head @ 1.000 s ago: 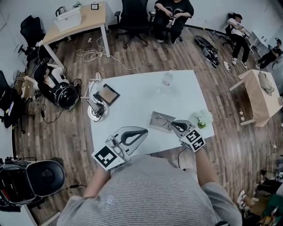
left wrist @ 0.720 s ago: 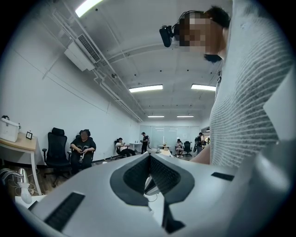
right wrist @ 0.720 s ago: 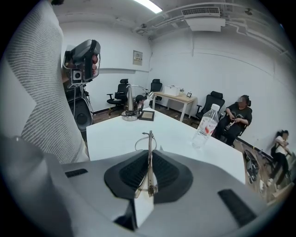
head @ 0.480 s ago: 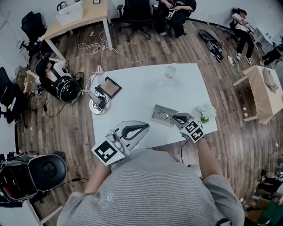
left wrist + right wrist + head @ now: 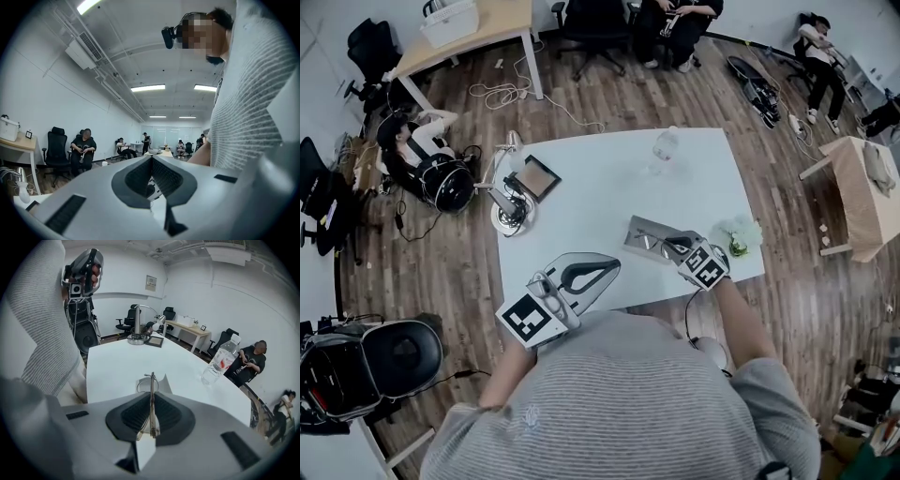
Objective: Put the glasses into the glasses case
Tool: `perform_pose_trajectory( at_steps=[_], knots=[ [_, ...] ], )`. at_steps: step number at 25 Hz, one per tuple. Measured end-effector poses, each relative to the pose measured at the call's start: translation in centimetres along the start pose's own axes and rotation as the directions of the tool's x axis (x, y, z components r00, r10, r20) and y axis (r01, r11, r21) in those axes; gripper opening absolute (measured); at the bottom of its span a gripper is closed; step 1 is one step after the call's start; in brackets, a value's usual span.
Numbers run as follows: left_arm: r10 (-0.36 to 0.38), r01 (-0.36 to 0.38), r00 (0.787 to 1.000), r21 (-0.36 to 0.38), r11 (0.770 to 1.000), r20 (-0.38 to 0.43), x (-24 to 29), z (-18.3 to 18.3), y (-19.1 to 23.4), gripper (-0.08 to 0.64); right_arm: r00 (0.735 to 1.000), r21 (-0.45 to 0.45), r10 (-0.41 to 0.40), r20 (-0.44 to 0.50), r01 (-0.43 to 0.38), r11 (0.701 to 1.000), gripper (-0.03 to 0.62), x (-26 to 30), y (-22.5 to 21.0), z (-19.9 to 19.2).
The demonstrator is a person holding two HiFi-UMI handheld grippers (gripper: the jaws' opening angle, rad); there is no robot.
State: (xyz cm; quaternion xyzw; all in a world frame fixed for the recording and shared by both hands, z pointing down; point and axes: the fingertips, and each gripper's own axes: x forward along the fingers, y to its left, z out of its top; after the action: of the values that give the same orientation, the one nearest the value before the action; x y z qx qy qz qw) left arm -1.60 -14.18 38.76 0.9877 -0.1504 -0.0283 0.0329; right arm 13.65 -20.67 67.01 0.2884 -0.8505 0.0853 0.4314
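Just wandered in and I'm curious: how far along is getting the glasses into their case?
Done: the glasses are picked up, clamped in the right gripper. In hand: they are held over the grey case on the table. Left: lowering them in and letting go; they are not inside yet. The left gripper is shut and empty, off to the side.

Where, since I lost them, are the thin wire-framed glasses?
The glasses are in the right gripper's jaws, over the flat grey case on the white table's right side, head view.
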Motion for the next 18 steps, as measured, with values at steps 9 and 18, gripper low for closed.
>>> perform_pose_trajectory(
  at_steps=[9, 18],
  knots=[
    [0.01, -0.01, 1.0, -0.012, 1.0, -0.005, -0.2, -0.6, -0.1, 0.011, 0.997, -0.065, -0.013, -0.072, 0.008, 0.998, 0.035, 2.7, -0.3, -1.0],
    [0.018, -0.018, 1.0, -0.021, 1.0, -0.01, -0.3, -0.8, -0.5, 0.011, 0.995, -0.082, -0.025, -0.1, 0.017, 0.996, 0.035, 3.7, 0.1, -1.5]
  ],
)
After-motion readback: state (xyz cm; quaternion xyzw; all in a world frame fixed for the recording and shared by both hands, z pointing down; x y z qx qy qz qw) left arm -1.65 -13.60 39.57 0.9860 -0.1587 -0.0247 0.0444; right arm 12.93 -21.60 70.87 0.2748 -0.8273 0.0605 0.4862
